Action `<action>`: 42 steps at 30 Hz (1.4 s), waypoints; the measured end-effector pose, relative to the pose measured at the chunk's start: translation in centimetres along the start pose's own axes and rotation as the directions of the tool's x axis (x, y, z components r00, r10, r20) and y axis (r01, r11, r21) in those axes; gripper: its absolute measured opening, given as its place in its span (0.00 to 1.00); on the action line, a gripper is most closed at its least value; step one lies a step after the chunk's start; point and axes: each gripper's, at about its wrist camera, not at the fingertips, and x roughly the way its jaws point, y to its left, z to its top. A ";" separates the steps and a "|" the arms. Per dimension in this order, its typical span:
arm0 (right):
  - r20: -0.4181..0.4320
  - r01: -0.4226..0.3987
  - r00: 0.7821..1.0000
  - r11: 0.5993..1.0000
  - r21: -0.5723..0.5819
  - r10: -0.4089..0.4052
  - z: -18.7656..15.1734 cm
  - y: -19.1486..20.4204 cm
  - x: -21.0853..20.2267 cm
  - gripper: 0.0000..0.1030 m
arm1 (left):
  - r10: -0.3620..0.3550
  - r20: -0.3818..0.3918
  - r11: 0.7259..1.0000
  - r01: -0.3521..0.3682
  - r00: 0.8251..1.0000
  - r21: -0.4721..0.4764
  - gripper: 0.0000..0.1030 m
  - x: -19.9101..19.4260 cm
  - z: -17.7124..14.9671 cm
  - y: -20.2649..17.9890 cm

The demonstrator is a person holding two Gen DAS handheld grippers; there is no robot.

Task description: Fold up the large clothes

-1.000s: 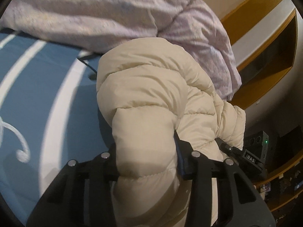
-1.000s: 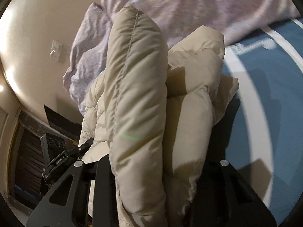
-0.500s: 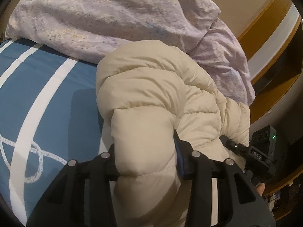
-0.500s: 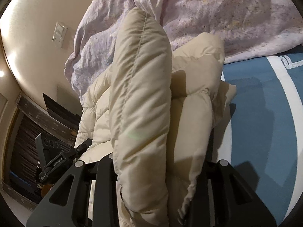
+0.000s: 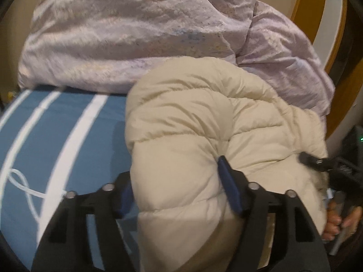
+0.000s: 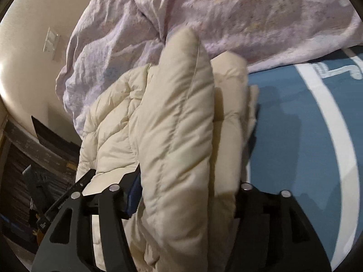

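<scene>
A cream quilted puffer jacket [image 5: 195, 122] is bunched up and held over a blue bed cover with white stripes [image 5: 45, 136]. My left gripper [image 5: 177, 188] is shut on a thick padded fold of the jacket, which fills the space between the jaws. My right gripper [image 6: 186, 195] is shut on another thick fold of the same jacket [image 6: 177, 117], which stands up between its jaws. The right gripper also shows at the right edge of the left wrist view [image 5: 326, 163], with the person's hand under it. The fingertips are mostly hidden by padding.
A crumpled lilac duvet [image 5: 140, 34] lies heaped behind the jacket, also in the right wrist view [image 6: 226, 11]. A wooden frame [image 5: 326, 22] stands at right. A wall with a light switch [image 6: 51, 43] and dark shelving [image 6: 20, 158] are at left.
Both grippers have carried the jacket forward and lower toward the bed and the lilac duvet, which now fills more of each view. Both grips are unchanged.
</scene>
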 end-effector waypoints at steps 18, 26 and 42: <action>0.220 0.325 0.939 0.893 -0.311 -0.265 -0.9 8.8 -2.5 0.71 | 0.154 0.052 0.986 -0.157 0.987 0.063 0.85 -2.6 1.1 -1.9; 0.285 0.442 0.892 0.808 -0.388 -0.351 -0.6 10.8 1.1 0.71 | 0.206 0.109 0.961 -0.222 0.972 0.163 0.88 -1.3 3.0 -4.9; 0.198 0.454 0.890 0.834 -0.314 -0.411 -0.9 5.8 5.6 0.75 | 0.206 0.039 0.959 -0.210 0.978 0.189 0.96 4.7 2.0 -4.5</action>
